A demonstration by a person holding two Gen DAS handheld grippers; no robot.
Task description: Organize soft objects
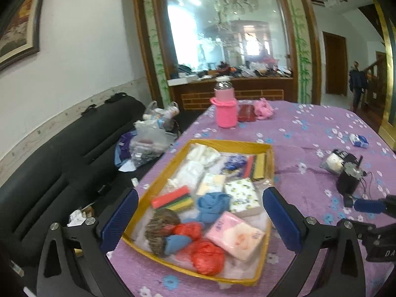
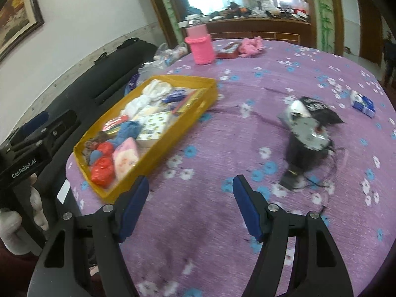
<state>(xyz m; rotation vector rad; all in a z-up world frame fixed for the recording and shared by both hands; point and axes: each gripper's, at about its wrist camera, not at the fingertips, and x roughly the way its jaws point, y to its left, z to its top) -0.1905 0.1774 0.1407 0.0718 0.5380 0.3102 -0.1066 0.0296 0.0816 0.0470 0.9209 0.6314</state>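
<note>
place: home living room | signs: black sofa, framed painting, cloth-covered table, mirrored cabinet

Yellow tray full of soft items, lying flat near the table's left edge, long side running along that edge. Far end: white cloths, blue-white packet, red and yellow strips along the right wall. Middle: floral tissue pack by the right wall, pale pack, blue cloth, red-green-yellow sponges at the left wall. Near end: pink tissue pack, two crumpled red bags, brown knit ball, blue piece. Everything sits inside the walls, packed touching, tray upright
</note>
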